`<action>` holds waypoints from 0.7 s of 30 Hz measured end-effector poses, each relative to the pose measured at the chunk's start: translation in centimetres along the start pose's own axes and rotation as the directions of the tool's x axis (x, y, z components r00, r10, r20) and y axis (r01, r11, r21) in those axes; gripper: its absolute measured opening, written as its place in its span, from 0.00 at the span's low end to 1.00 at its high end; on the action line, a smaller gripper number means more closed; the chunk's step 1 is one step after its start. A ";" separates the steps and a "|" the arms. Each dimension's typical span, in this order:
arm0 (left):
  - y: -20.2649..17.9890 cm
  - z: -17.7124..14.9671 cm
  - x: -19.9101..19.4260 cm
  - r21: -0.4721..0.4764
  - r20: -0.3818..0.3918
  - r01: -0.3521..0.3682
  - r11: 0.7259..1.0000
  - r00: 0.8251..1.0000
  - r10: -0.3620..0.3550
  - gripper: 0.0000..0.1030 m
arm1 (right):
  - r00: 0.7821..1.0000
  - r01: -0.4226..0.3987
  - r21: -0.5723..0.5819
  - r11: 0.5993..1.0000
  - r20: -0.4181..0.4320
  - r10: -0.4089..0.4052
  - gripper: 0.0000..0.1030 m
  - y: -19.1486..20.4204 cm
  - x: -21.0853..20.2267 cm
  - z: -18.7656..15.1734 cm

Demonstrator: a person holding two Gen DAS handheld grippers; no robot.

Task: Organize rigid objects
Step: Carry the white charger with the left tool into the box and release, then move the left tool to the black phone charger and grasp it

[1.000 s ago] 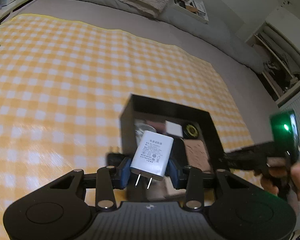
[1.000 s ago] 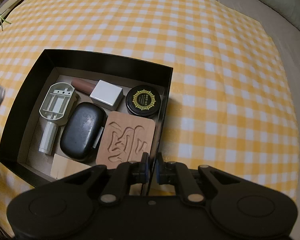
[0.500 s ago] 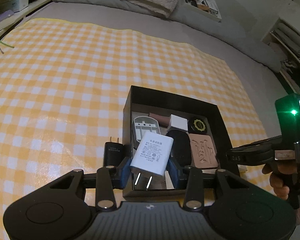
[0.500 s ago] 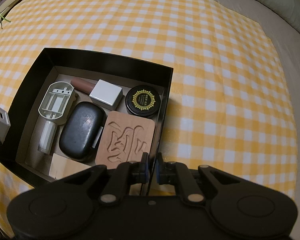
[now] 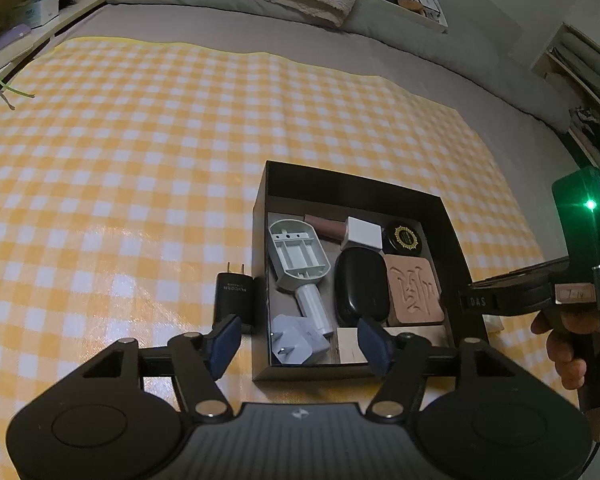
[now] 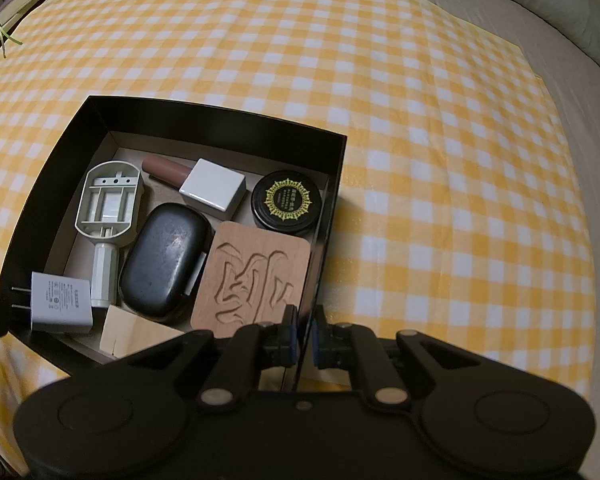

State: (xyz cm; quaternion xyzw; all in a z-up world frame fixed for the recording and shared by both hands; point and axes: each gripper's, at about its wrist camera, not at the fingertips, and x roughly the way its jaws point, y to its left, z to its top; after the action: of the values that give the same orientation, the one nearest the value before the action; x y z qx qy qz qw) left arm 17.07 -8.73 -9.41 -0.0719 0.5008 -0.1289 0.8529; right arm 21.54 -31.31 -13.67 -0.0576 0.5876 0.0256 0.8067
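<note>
Partly hidden: wooden block behind right gripper | box wall clamped

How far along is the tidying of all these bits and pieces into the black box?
Nearly done. Several items already lie in the black box, including the white charger. The left gripper is opening above it, holding nothing; the right gripper pinches the box's wall. Left: the black charger, on the checked cloth beside the box.

Grey bed, yellow checked cloth spread on it, black box, black charger on cloth
</note>
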 end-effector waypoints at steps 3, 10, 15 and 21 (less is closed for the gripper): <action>-0.1 -0.1 -0.3 0.019 0.005 -0.003 1.000 1.000 0.003 0.71 | 1.000 -0.001 0.001 1.000 0.000 0.001 0.07 0.0 0.0 0.0; -0.8 1.1 -2.4 0.104 0.082 0.000 0.995 0.997 -0.008 0.85 | 1.000 0.000 0.002 1.000 0.000 0.000 0.07 0.0 0.0 0.0; 0.0 2.8 -3.9 0.101 0.139 0.036 0.994 0.989 -0.050 0.96 | 1.000 0.000 0.002 1.000 0.000 0.000 0.07 0.0 0.0 0.0; 2.0 4.6 -4.2 0.106 0.184 0.042 0.993 0.981 -0.061 1.00 | 1.000 0.000 0.002 1.000 0.000 0.000 0.07 0.0 0.0 0.0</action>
State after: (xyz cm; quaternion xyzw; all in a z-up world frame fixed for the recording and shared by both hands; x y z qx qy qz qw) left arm 19.46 -5.64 -4.17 -0.0529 0.4091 -0.1689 0.8952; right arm 21.53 -31.30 -13.67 -0.0567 0.5877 0.0248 0.8067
